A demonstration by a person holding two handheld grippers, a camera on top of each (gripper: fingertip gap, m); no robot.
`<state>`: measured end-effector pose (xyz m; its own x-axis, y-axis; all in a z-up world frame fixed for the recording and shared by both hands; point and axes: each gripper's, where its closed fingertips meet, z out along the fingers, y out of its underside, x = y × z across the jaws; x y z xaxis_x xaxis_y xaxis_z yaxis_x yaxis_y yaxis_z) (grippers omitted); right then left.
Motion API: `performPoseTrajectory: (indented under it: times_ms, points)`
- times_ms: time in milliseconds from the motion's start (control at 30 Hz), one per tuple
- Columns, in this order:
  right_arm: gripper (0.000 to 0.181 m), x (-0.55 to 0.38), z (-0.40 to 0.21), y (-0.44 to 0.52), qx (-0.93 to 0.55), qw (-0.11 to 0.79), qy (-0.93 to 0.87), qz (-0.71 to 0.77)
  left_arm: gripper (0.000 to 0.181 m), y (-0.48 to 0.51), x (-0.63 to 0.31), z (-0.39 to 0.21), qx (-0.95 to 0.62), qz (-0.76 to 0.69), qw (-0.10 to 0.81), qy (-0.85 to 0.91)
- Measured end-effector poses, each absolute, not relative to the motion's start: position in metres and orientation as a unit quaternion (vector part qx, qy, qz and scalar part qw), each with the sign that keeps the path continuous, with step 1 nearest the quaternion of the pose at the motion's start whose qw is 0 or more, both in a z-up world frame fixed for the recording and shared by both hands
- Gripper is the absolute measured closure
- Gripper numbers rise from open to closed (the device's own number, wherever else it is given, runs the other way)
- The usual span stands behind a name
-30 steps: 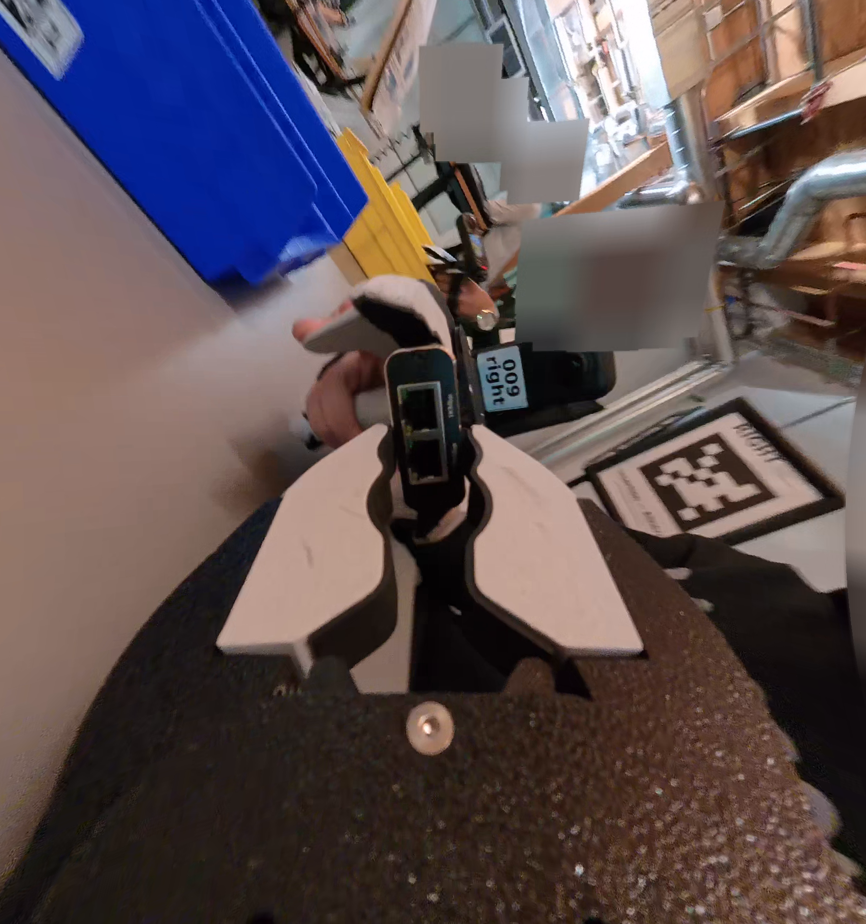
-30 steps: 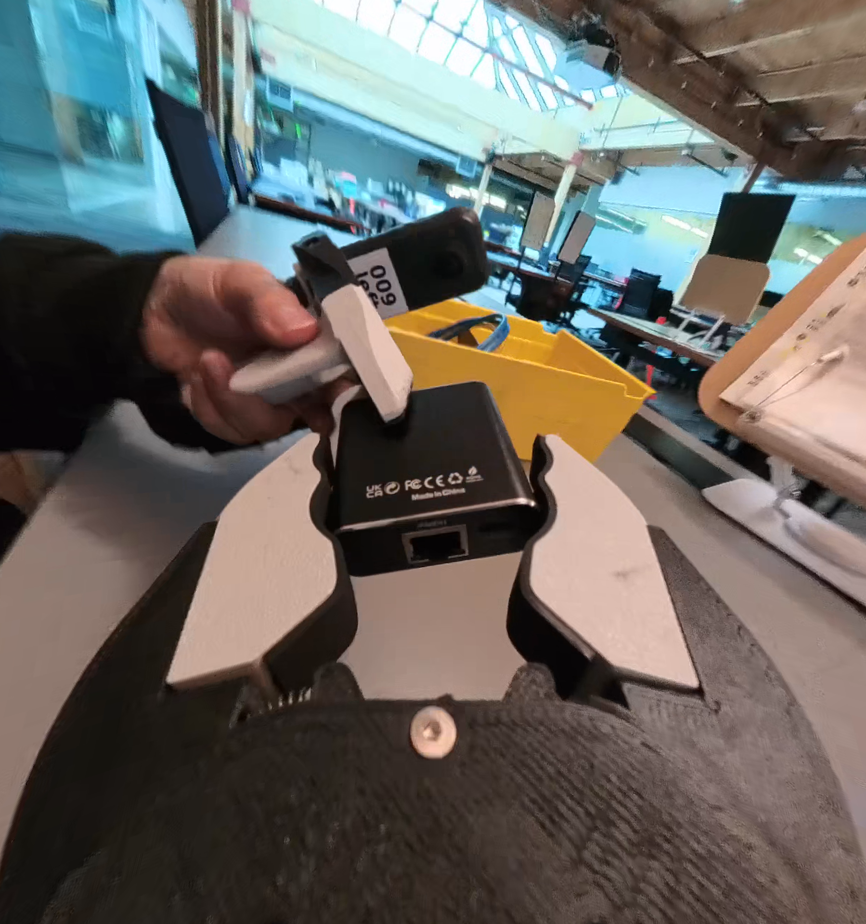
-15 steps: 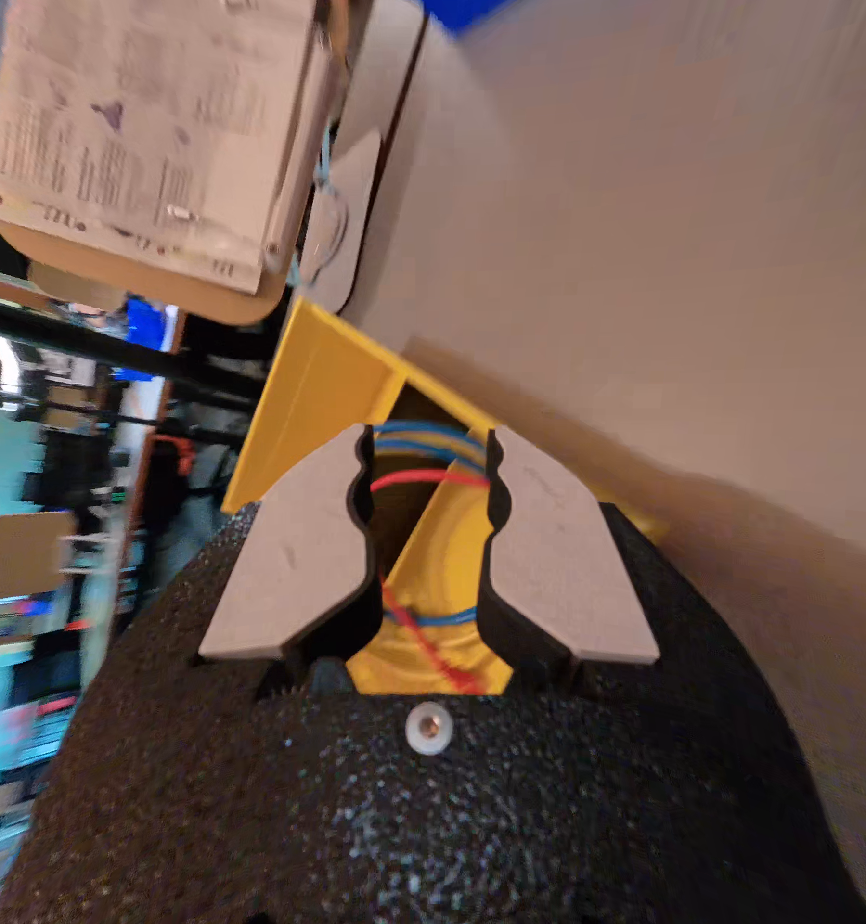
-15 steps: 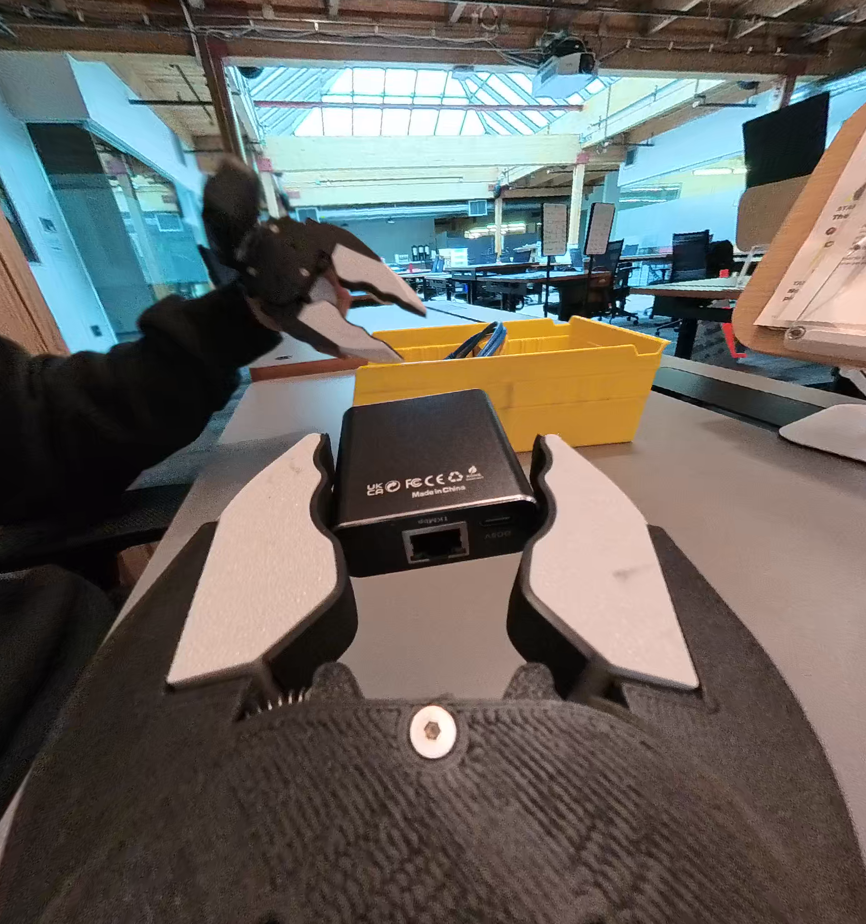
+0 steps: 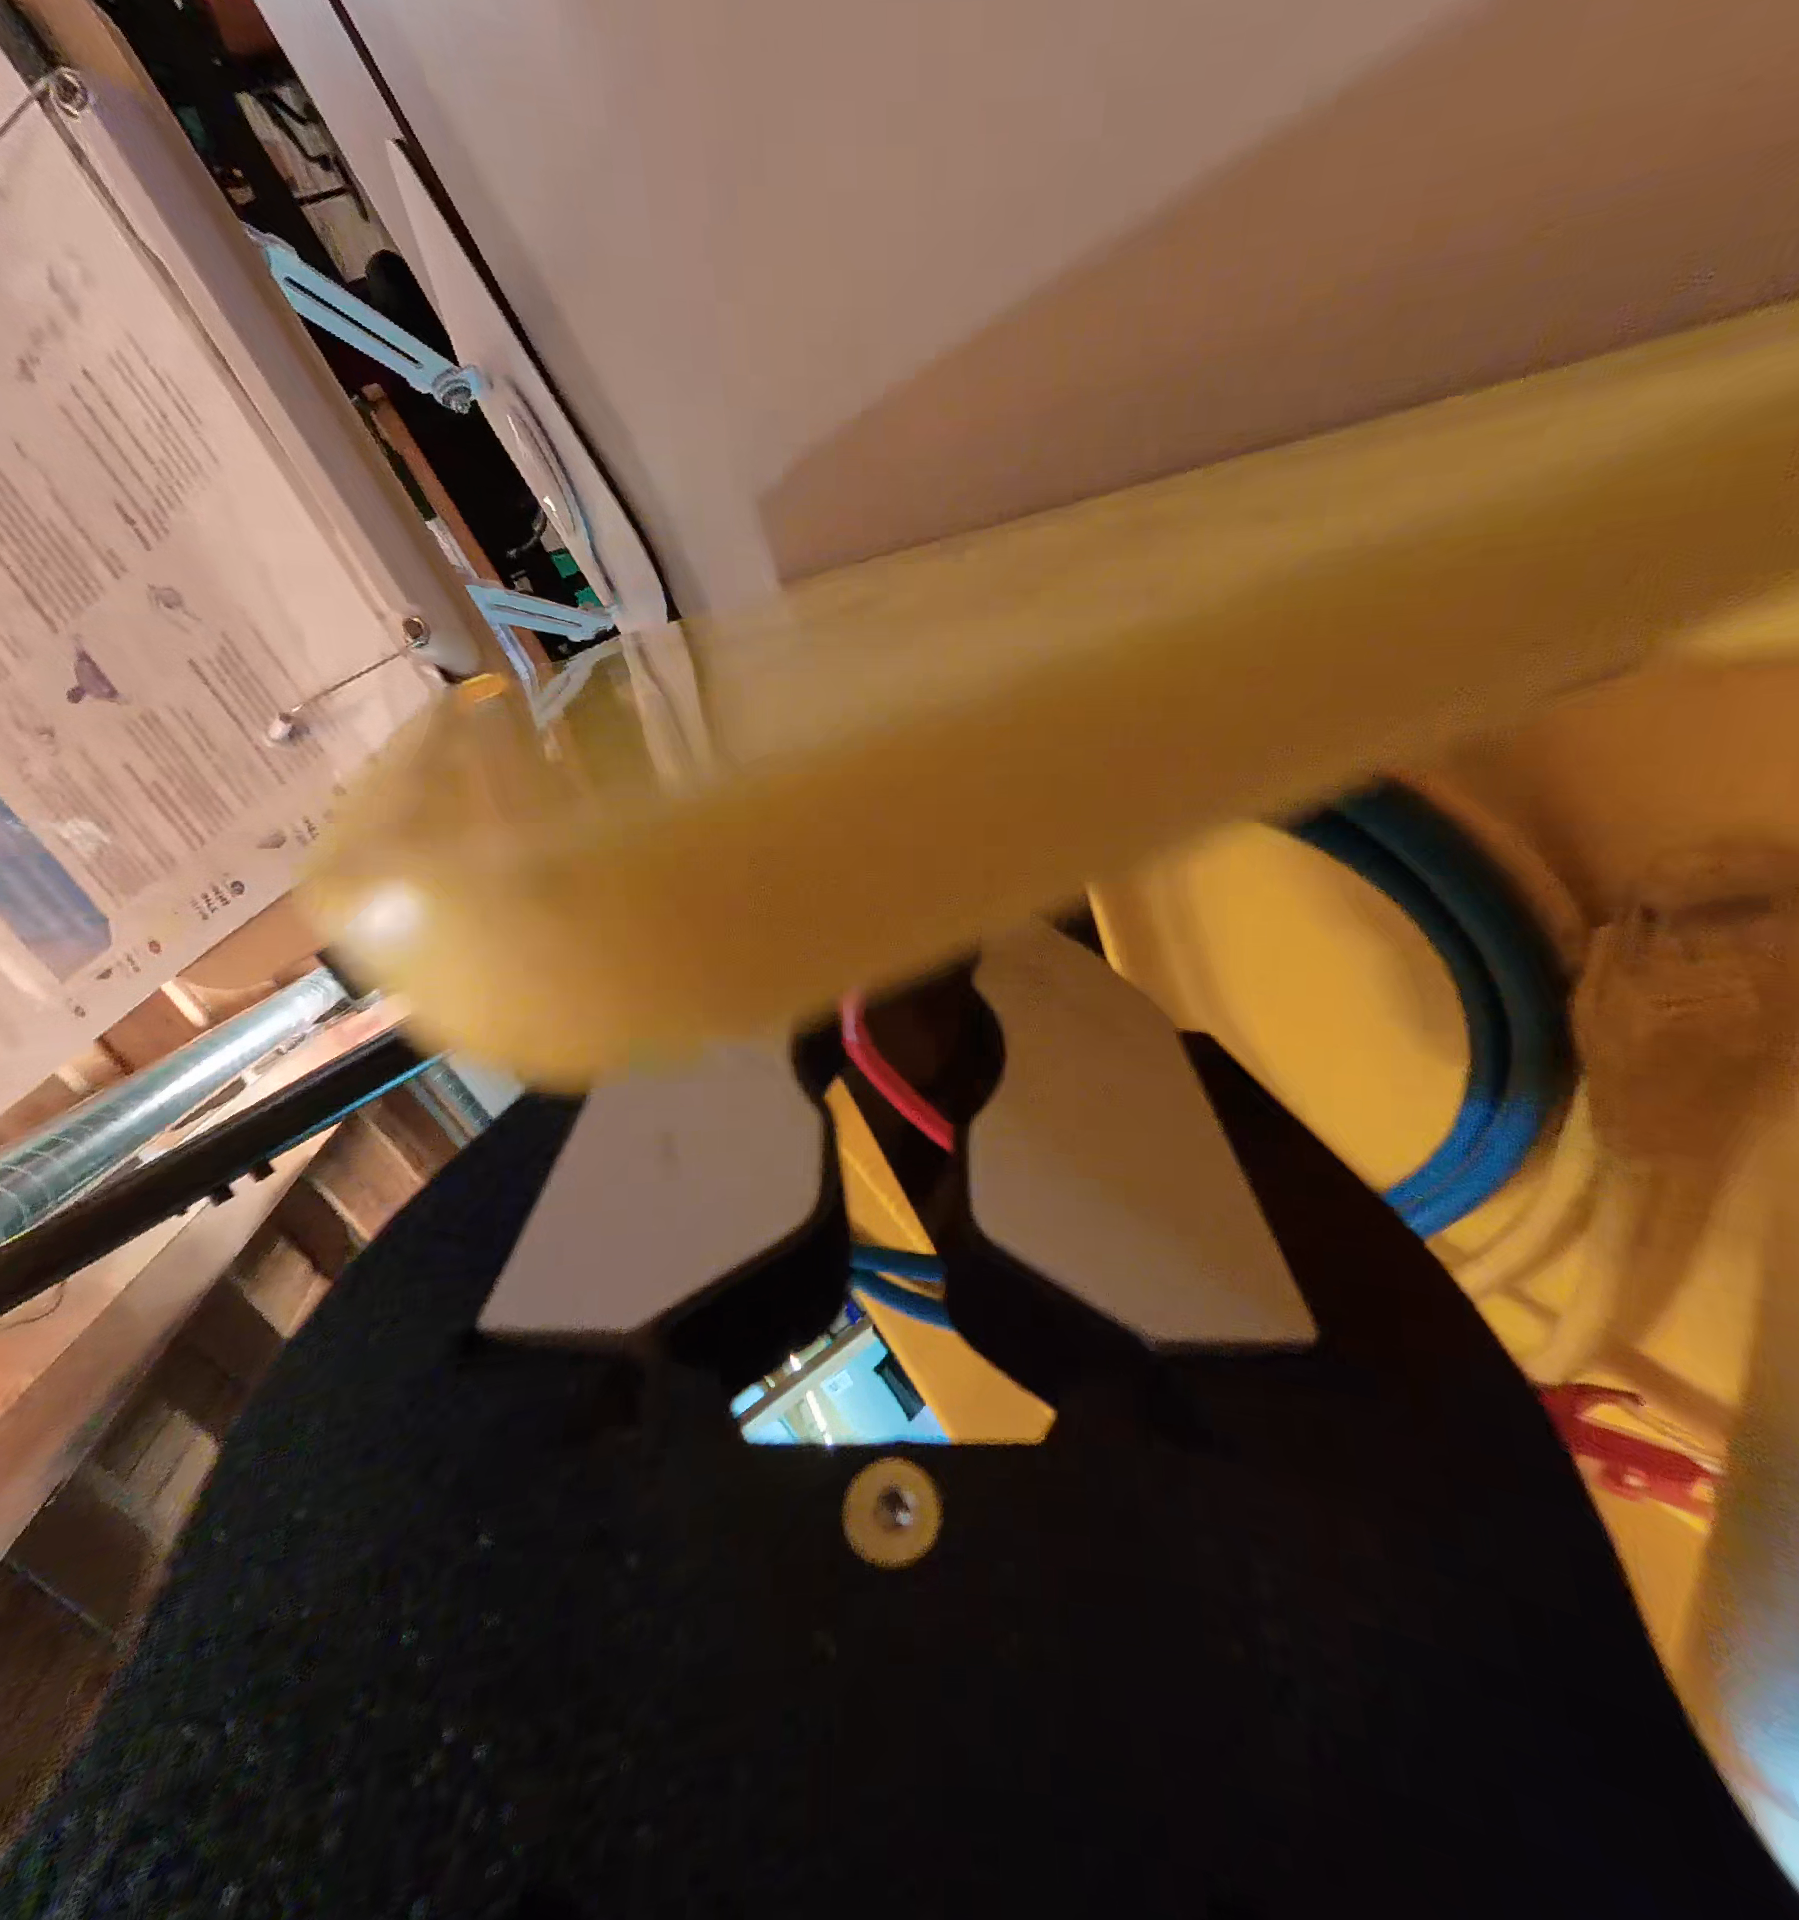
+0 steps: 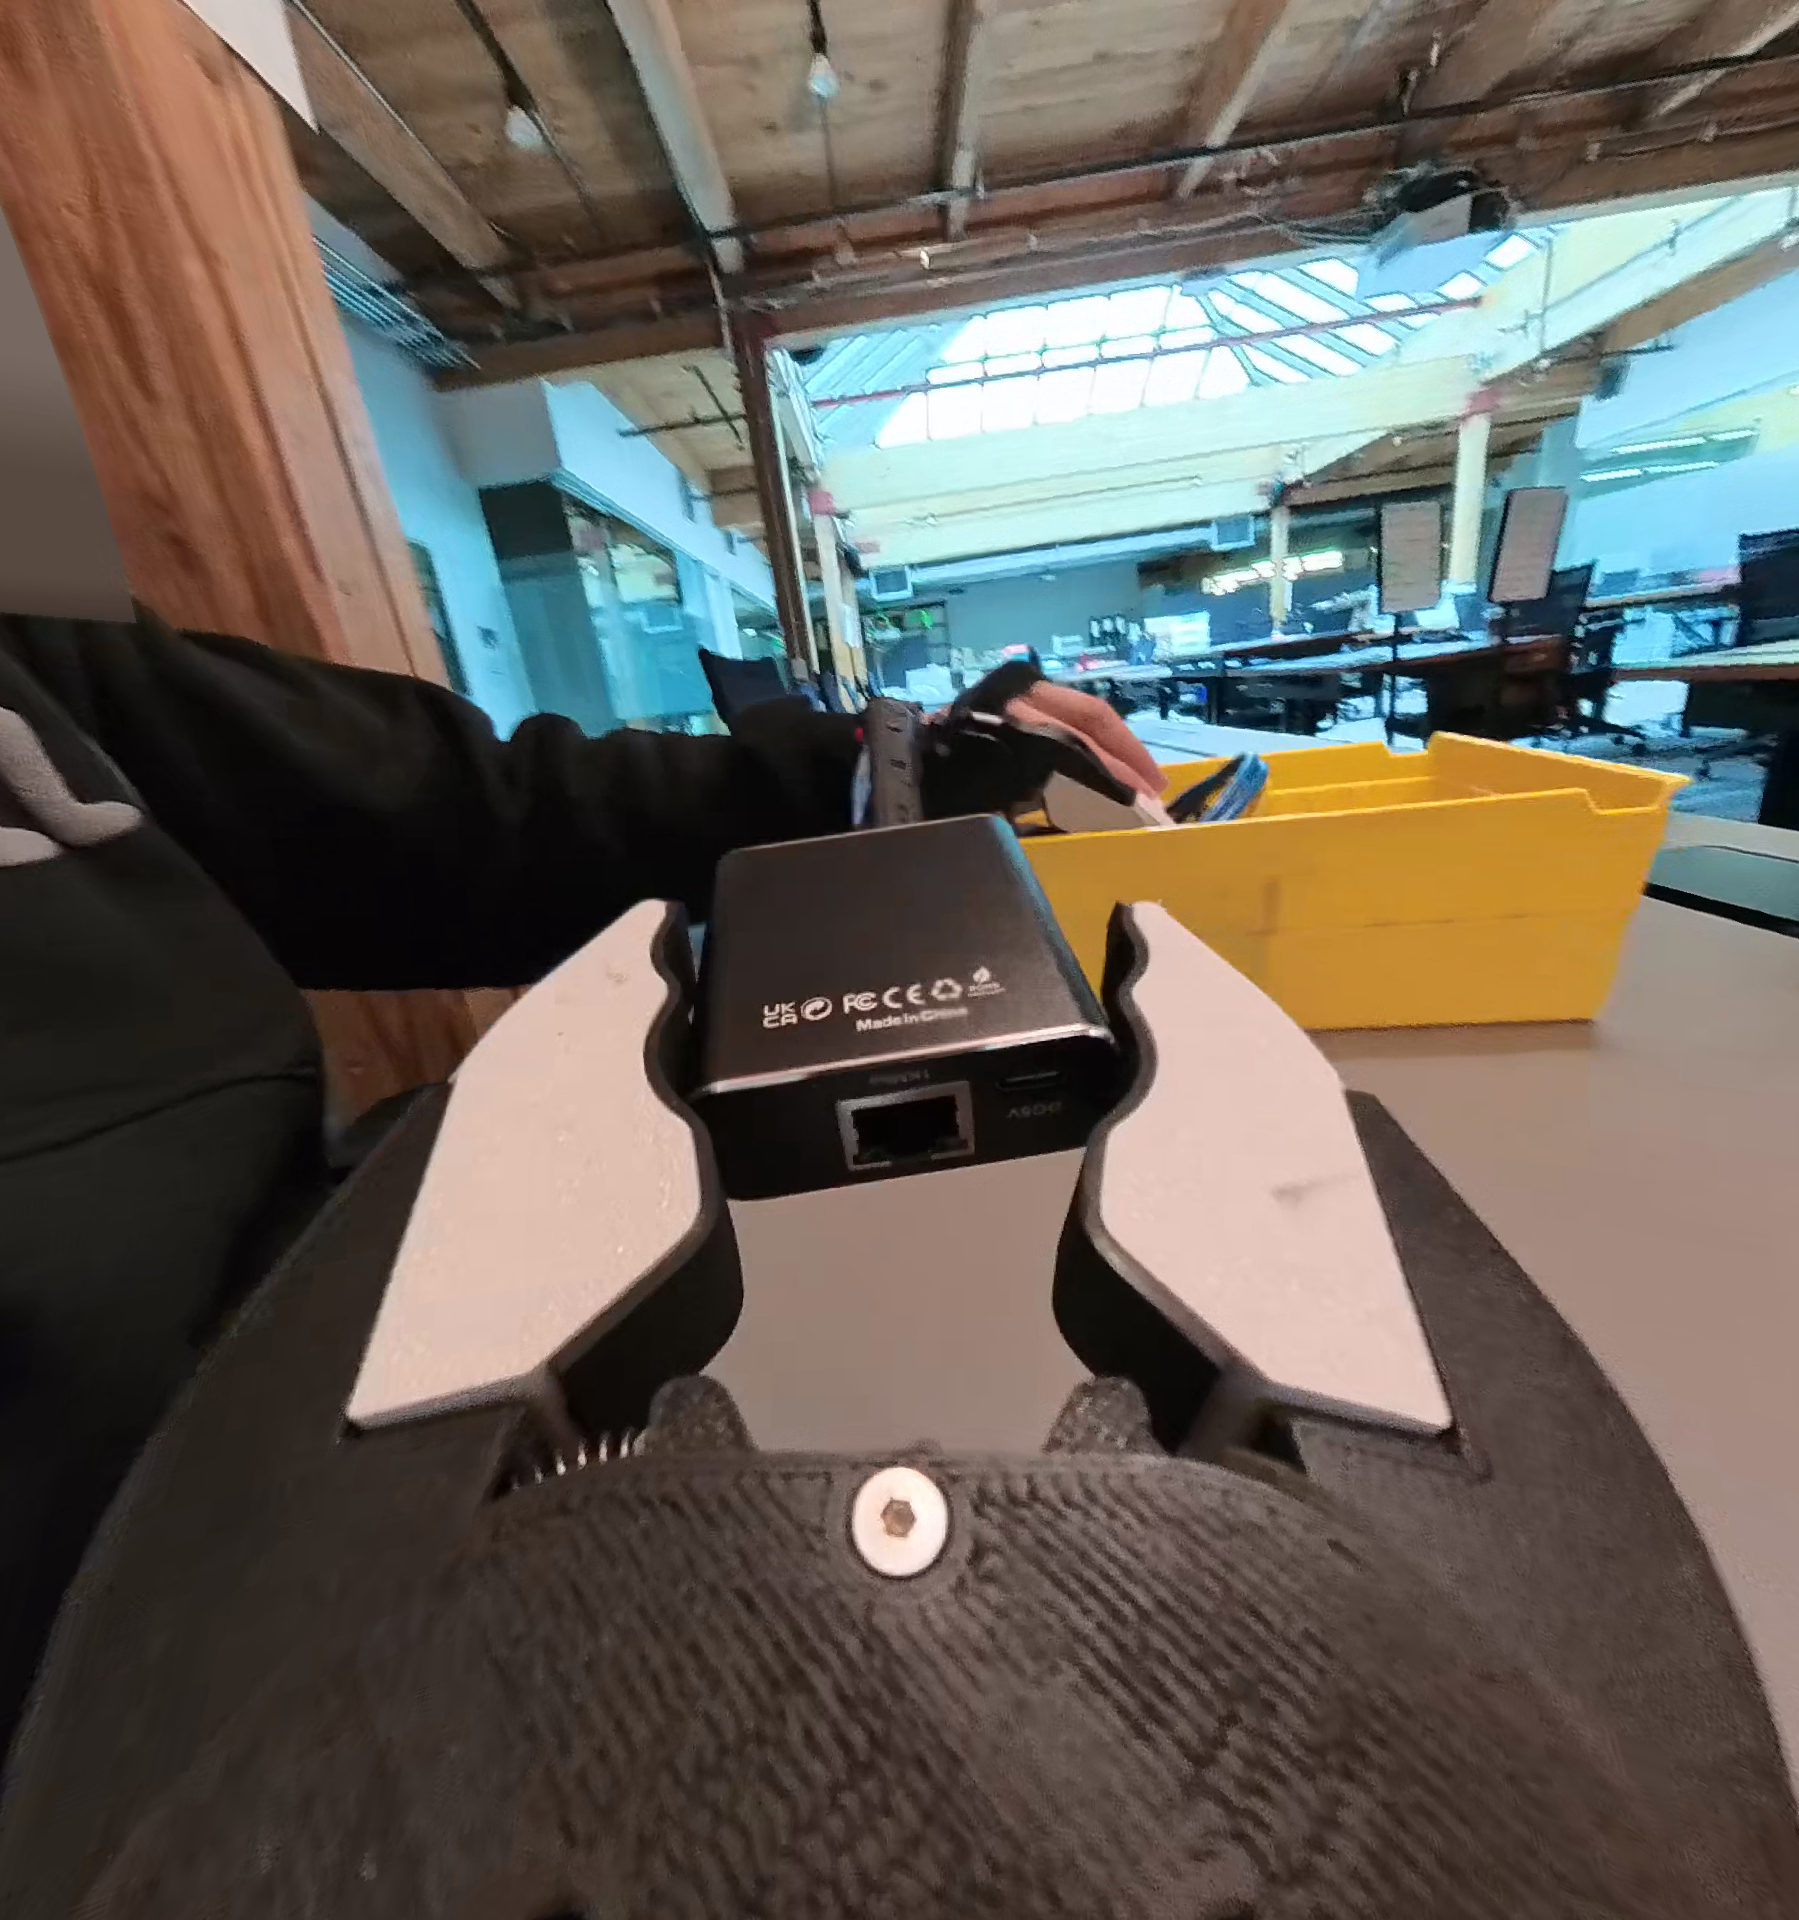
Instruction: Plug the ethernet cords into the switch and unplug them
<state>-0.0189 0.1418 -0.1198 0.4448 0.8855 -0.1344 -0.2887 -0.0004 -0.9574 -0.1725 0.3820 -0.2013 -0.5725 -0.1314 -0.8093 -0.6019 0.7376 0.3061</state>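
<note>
My right gripper is shut on the black switch and holds it just above the grey table, with one port facing the camera. My left gripper reaches into the yellow bin. Its jaws stand apart and its tips are hidden behind the blurred bin rim. A red cord runs between the fingers, and I cannot tell if it touches them. Coiled blue cords lie to the right in the bin. In the right wrist view the left gripper dips into the bin beside the blue cords.
The bin stands on the grey table behind the switch. The person's black sleeve crosses from the left. A wooden post rises at the left. A clipboard with paper on a stand is beside the bin.
My left gripper let go of the switch, swung over to the yellow bin and now reaches down among the cords. My right gripper keeps hold of the switch.
</note>
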Motion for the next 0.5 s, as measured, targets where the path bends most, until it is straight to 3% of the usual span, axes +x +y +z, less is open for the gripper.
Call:
performPoseTrajectory:
  times_ms: [33,233,500]
  points:
    - [0.106,-0.018,-0.116,0.139,-0.534,0.653,-0.270,0.465,0.169,0.384,-0.173,-0.200,-0.220,0.294,0.403,0.838]
    - [0.105,-0.004,-0.098,0.130,-0.485,0.665,-0.245,0.513,0.176,0.394,-0.197,-0.148,-0.256,0.366,0.390,0.805]
    - [0.106,-0.006,-0.102,0.135,-0.501,0.669,-0.249,0.489,0.177,0.376,-0.252,-0.062,-0.438,0.333,0.351,0.758]
